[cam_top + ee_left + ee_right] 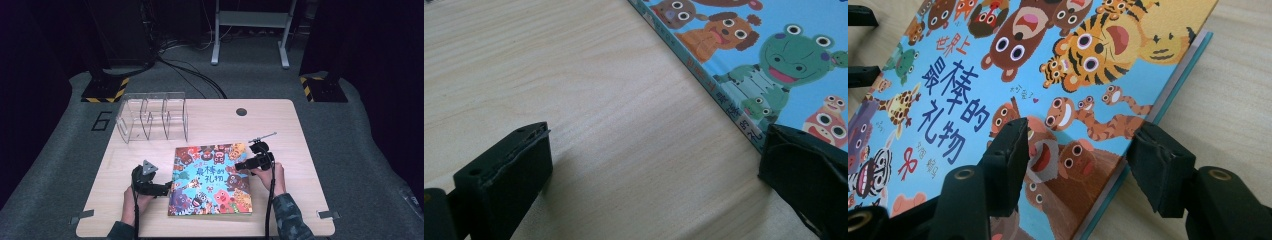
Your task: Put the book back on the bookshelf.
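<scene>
book: flat colourful cartoon-animal picture book (210,179) mid-worktop (280,125) | right gripper (1075,150): fingers straddle the book's right edge, not clamped | left gripper (649,165): fingers spread at the book's left edge | risk: cover alone lifts, fingers slip off thin edge

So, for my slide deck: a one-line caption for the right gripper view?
Right gripper straddles the lifted edge of a colourful picture book, jaws apart.
</scene>
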A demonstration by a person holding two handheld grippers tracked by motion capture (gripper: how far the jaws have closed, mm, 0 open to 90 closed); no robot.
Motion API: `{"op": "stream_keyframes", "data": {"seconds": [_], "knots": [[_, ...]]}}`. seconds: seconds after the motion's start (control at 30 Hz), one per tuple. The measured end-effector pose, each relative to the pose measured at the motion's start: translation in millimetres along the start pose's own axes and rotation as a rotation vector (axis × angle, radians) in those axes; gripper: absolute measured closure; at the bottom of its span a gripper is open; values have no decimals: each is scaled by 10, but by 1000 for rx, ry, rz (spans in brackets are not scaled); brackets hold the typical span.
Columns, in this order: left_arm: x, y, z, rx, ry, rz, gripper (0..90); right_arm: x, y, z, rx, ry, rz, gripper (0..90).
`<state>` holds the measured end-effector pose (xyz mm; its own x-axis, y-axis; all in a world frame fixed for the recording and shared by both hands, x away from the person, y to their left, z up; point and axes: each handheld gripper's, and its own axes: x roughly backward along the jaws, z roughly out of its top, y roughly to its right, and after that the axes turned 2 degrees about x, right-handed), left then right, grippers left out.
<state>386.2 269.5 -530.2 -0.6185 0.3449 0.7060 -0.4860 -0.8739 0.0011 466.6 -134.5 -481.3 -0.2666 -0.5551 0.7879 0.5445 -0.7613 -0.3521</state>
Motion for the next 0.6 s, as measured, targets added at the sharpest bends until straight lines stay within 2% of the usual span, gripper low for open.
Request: {"op": "stream_keyframes", "data": {"seconds": [0.07,0.13,0.2,0.3,0.37,0.47,0.53,0.57,0.6], "knots": [[-2,3,-1,1,3,3,3,10,6,4,8,21,10,415],[6,-4,3,-3,-7,-9,3,21,3,19,-2,24,16,413],[-2,-1,-2,-3,5,-7,4,39,11,39,1,26,31,410],[1,-6,-3,-7,5,-13,8,68,-20,50,10,40,26,409],[1,-7,-3,-7,5,-14,9,101,-32,47,26,54,19,452],[2,-10,-2,-7,5,-16,9,132,-44,46,18,66,21,487],[-7,-8,-5,31,30,-32,0,161,-50,59,16,75,21,507],[1,-21,1,25,23,-39,0,169,-58,67,15,73,18,507],[2,-24,9,38,25,-53,0,178,-61,76,24,68,13,508]]}}
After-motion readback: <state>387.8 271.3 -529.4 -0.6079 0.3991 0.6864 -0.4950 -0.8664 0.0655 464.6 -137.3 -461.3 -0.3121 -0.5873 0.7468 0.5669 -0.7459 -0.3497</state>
